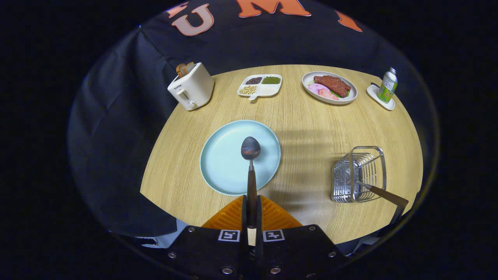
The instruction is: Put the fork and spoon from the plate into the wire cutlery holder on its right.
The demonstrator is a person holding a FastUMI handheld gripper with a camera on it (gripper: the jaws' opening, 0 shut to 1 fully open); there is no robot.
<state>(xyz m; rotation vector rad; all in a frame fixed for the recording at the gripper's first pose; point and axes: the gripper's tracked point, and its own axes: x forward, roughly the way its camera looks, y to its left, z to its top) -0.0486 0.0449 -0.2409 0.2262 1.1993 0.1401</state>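
Gripper view: the claw (pixel 251 212) is closed on the handle of the spoon (pixel 250 163), and both fingers press on it from the two sides. The spoon points straight forward from the fingers, and its bowl is over the middle of the light blue plate (pixel 218 155), which lies just ahead of the claw on the round wooden table (pixel 311 124). I cannot tell if the bowl touches the plate or stays a little above it.

To the right of the claw, well apart from the plate, stands the wire cutlery holder (pixel 360 175). The fork (pixel 383 194) is already in it, and its brown handle leans out to the right, toward the near edge of the table.

Far beyond the plate, a white toaster (pixel 191 87) with bread in its slot is at the left. A divided dish (pixel 260 85) with beans is straight ahead. A plate of food (pixel 330 87) is to the right of it, and a small bottle (pixel 388 85) stands on a white coaster (pixel 379 98) at the far right.
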